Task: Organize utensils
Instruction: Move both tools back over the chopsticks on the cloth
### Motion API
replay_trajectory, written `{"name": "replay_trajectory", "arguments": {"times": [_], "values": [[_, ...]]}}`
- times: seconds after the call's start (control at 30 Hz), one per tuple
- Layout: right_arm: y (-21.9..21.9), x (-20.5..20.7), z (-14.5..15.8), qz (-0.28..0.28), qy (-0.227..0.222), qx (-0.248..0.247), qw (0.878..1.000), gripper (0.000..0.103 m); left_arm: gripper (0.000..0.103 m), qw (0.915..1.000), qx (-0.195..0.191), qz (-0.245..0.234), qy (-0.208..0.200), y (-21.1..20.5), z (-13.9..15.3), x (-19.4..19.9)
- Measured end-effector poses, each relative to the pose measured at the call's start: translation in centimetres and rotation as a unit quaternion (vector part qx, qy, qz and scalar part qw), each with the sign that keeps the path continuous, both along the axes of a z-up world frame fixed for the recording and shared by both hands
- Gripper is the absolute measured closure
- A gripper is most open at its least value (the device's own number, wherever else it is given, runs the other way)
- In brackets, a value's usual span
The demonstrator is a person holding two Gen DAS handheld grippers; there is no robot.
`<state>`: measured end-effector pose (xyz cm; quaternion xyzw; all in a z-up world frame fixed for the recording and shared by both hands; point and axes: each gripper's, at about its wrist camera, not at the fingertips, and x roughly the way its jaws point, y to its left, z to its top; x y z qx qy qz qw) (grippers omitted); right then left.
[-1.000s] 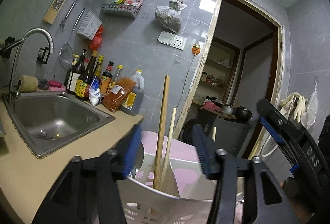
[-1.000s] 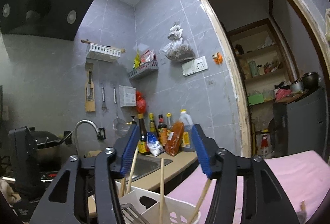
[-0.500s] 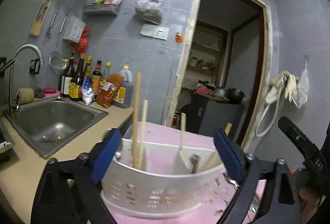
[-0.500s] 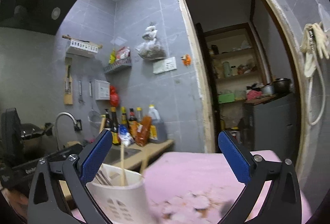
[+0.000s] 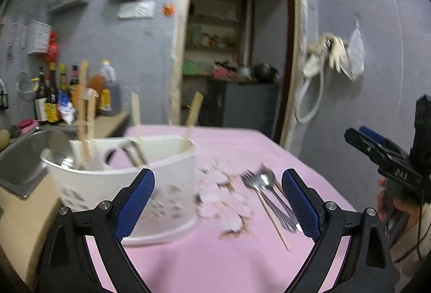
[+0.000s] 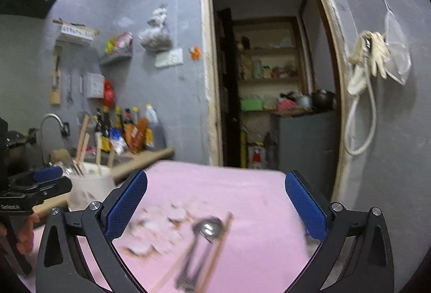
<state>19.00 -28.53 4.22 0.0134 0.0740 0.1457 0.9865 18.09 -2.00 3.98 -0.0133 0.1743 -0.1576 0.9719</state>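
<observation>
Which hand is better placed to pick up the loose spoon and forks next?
Probably the right hand-held gripper: it is open, and the spoon and forks lie between its fingers. The left hand-held gripper faces the white holder.

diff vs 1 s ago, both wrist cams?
Both grippers, left and right, backed away from the white holder and swung right toward the loose cutlery on the pink cloth. Their jaws have just been opening; nothing sits between them. Holder, its contents and the cutlery stayed put.

White plastic caddy (image 5: pixel 150 174); shiny metal spoon (image 6: pixel 208 228); matt pink cloth (image 5: pixel 215 260); wooden chopsticks (image 5: pixel 85 115).
</observation>
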Motion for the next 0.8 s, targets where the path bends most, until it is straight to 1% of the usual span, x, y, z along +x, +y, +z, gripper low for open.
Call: {"name": "replay_trajectory", "arguments": {"times": [0.1,0.23,0.33,0.37,0.4,0.43,0.5,0.63,0.7,0.8], "values": [[-1.2,0.8,-1.1,-0.009,0.036,-0.005,0.999,0.000,0.010,0.9990,0.019,-0.017,0.035,-1.8,-0.9,1.1],[-2.3,1.9,-2.5,-0.007,0.084,-0.014,0.996,0.000,0.011,0.9945,0.052,-0.038,0.083,-3.8,-2.1,2.8],[-2.6,2.9,-3.4,0.004,0.122,-0.014,0.992,0.008,0.011,0.9894,0.072,-0.054,0.114,-5.2,-2.9,3.9],[-2.6,3.3,-3.7,0.009,0.137,-0.014,0.990,0.013,0.012,0.9880,0.076,-0.058,0.122,-5.5,-3.2,4.3],[-2.6,3.7,-4.0,0.014,0.149,-0.014,0.989,0.017,0.016,0.9865,0.079,-0.061,0.130,-5.9,-3.4,4.7],[-2.5,4.1,-4.3,0.018,0.161,-0.018,0.987,0.018,0.018,0.9849,0.081,-0.066,0.138,-6.1,-3.6,5.0],[-2.2,4.7,-4.7,0.030,0.182,-0.024,0.983,0.027,0.024,0.9811,0.086,-0.073,0.157,-6.6,-4.2,5.8],[-1.6,6.0,-5.3,0.049,0.219,-0.036,0.974,0.036,0.035,0.9735,0.090,-0.085,0.192,-7.5,-5.2,7.4],[-1.3,6.4,-5.6,0.055,0.232,-0.044,0.970,0.043,0.043,0.9702,0.094,-0.089,0.205,-7.9,-5.6,8.1],[-0.9,7.5,-6.0,0.062,0.250,-0.058,0.964,0.050,0.052,0.9647,0.096,-0.096,0.226,-8.3,-6.3,9.2]]}}
